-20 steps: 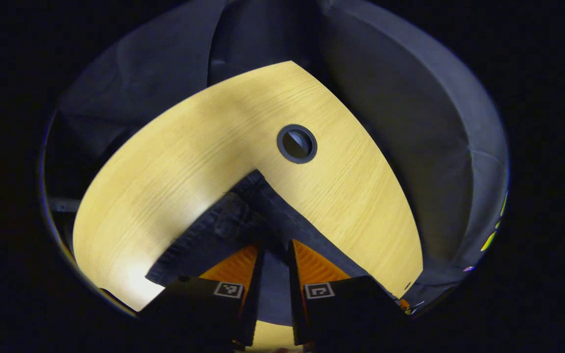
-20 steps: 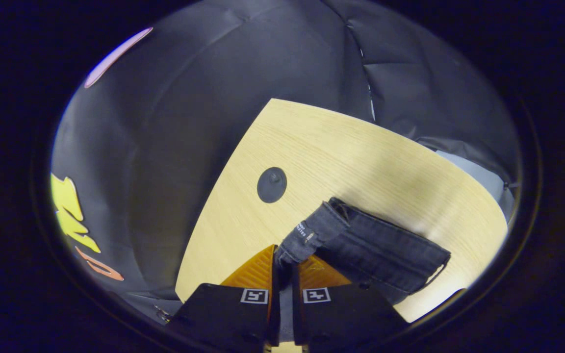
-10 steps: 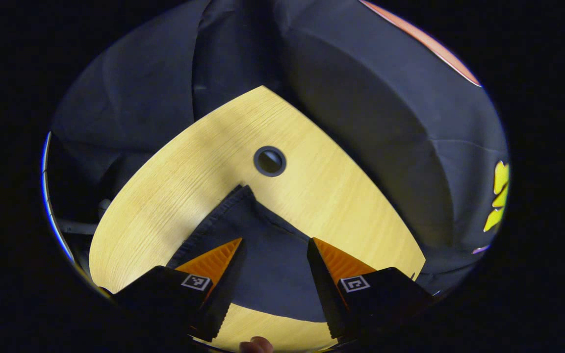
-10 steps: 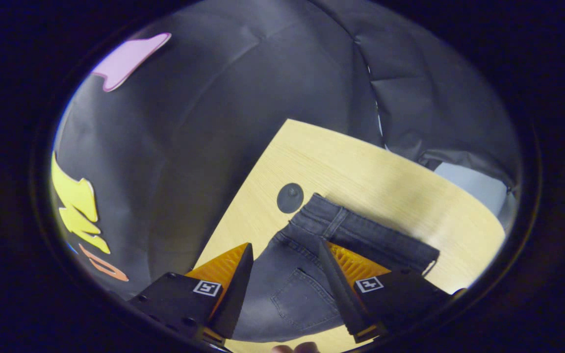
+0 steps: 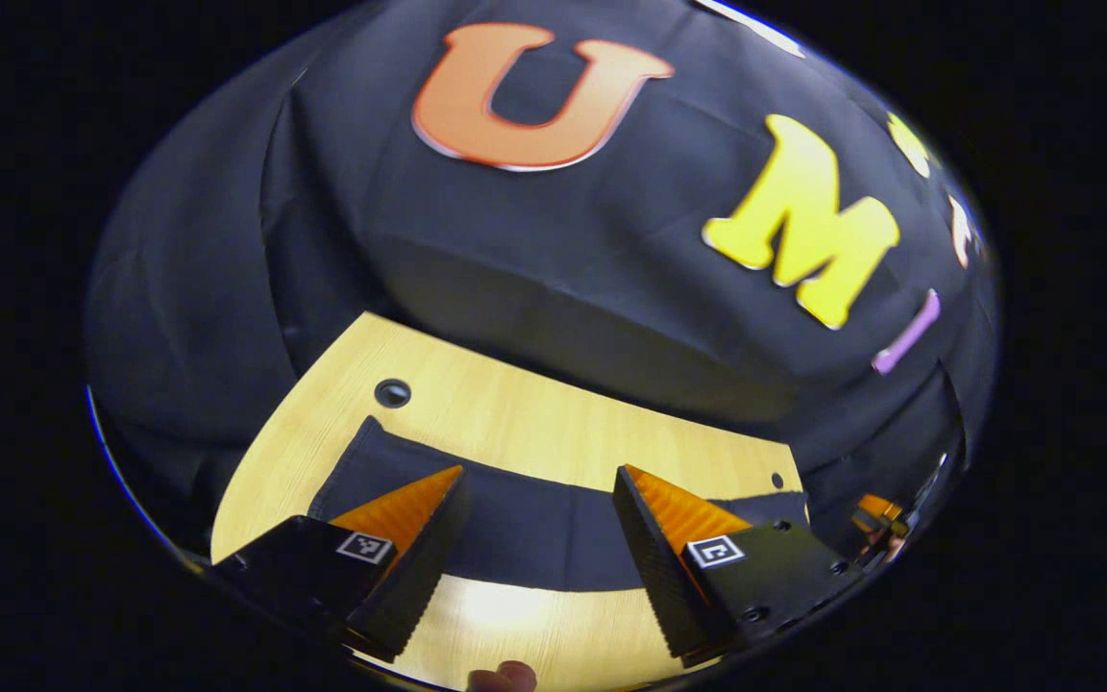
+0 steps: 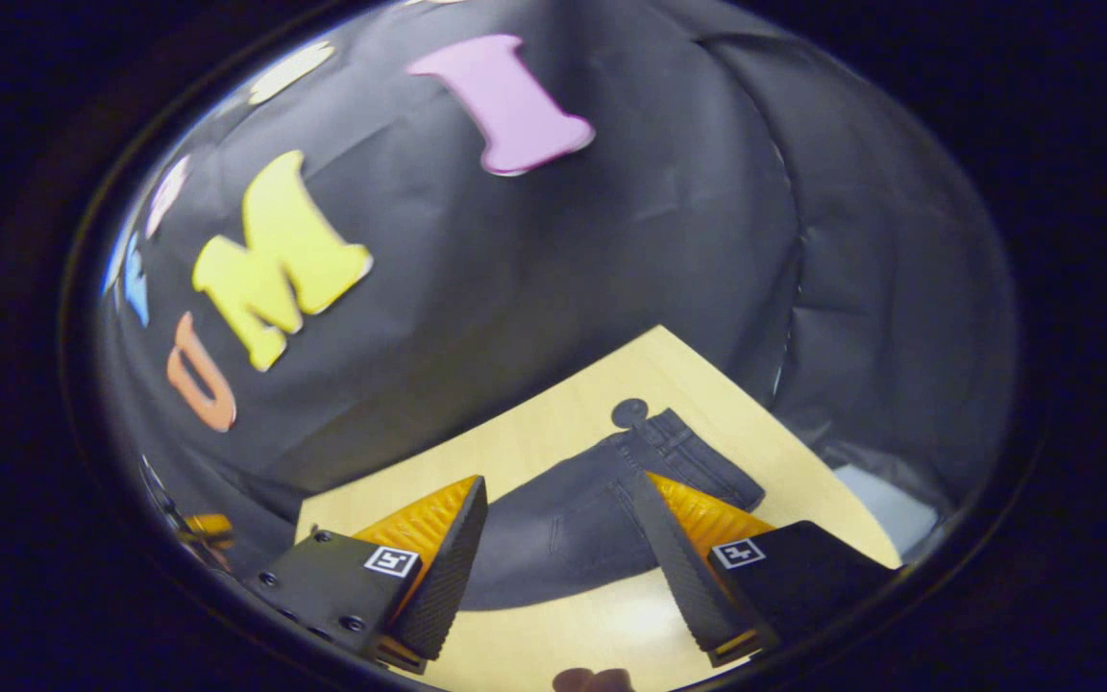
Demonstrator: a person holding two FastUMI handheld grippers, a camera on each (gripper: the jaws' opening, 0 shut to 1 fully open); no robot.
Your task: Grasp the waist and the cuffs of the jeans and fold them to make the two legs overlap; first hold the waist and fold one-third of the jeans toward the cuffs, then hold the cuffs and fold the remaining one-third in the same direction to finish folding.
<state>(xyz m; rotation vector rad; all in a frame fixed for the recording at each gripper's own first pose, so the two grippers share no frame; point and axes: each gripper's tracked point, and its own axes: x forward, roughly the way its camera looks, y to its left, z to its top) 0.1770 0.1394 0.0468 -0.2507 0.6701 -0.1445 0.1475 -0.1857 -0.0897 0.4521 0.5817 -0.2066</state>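
Dark jeans (image 5: 525,524) lie flat on the light wooden table (image 5: 553,423), stretched from side to side. In the left gripper view my left gripper (image 5: 539,500) hangs open above and in front of them, nothing between its fingers; the cuff end reaches toward a round table hole (image 5: 392,392). In the right gripper view my right gripper (image 6: 558,509) is open too, raised off the jeans (image 6: 563,524), whose waistband (image 6: 698,457) with belt loops lies at the right beside a dark grommet (image 6: 628,412).
The table (image 6: 553,432) ends at the booth's black cloth wall behind. Far right in the left gripper view, the other gripper (image 5: 875,514) shows small at the table's end. A fingertip (image 5: 501,678) pokes in at the bottom edge.
Both grippers opened and let go of the jeans, which now lie flat. Both then lifted and tilted up, so the wall takes up more of each view.
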